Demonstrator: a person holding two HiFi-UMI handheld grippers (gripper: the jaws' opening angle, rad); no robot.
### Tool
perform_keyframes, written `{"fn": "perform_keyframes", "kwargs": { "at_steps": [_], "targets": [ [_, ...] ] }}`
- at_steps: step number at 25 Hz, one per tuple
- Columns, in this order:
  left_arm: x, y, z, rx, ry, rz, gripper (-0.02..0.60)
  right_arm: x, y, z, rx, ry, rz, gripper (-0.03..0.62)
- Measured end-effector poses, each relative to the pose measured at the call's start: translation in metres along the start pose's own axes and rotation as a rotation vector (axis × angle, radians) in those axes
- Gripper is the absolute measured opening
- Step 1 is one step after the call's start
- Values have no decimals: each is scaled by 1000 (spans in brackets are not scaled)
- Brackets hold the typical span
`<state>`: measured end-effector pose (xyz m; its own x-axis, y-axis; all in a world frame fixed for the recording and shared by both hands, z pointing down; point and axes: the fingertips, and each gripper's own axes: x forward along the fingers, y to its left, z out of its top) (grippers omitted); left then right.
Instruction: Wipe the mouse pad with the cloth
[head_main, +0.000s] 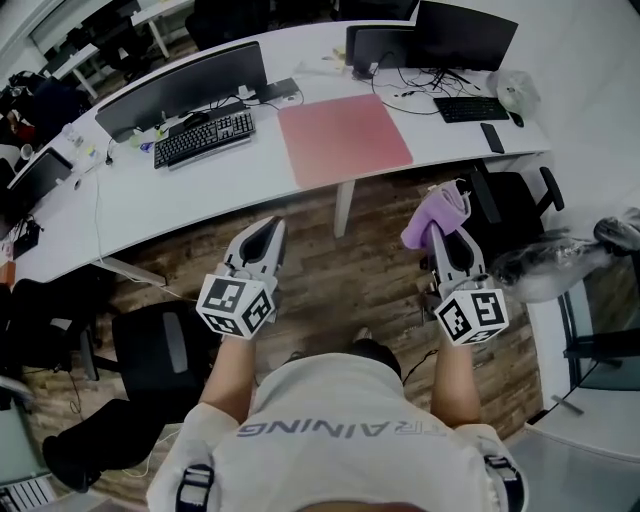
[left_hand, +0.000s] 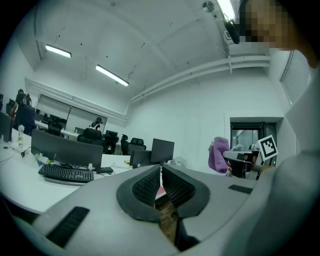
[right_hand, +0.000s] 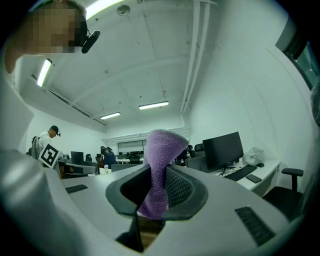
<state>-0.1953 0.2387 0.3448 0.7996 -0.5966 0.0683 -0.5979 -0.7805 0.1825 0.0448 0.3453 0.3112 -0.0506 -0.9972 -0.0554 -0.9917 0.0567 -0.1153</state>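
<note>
Jaws of the left gripper (head_main: 266, 232) meet with nothing between them, near left. Near right, the right gripper (head_main: 437, 238) pinches a fuzzy purple cloth (head_main: 440, 210) above the wooden floor (head_main: 340, 275). Farther off, the flat pink rectangular mouse pad (head_main: 343, 138) lies on the curved white desk (head_main: 200, 195).

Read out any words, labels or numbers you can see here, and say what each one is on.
"TRAINING", upside down from the head view: on the person's shirt.
Cubes on the left gripper and right gripper: square marker patterns only, no letters.
Black keyboard keys: too small to read.
Purple cloth: no print.
</note>
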Motion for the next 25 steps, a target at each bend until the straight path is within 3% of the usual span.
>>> {"fn": "perform_keyframes", "kwargs": {
  "at_steps": [7,14,25],
  "targets": [
    [68,-32,2,8,-2,64,40,28,-77,1,18,30,78,87],
    [112,-41,-15,-2,28,111,40,50,-124,-18,48,68,123,87],
    [190,10,-15,-39,3,97,40,128,-157,-30,32,97,130,87]
  ]
}}
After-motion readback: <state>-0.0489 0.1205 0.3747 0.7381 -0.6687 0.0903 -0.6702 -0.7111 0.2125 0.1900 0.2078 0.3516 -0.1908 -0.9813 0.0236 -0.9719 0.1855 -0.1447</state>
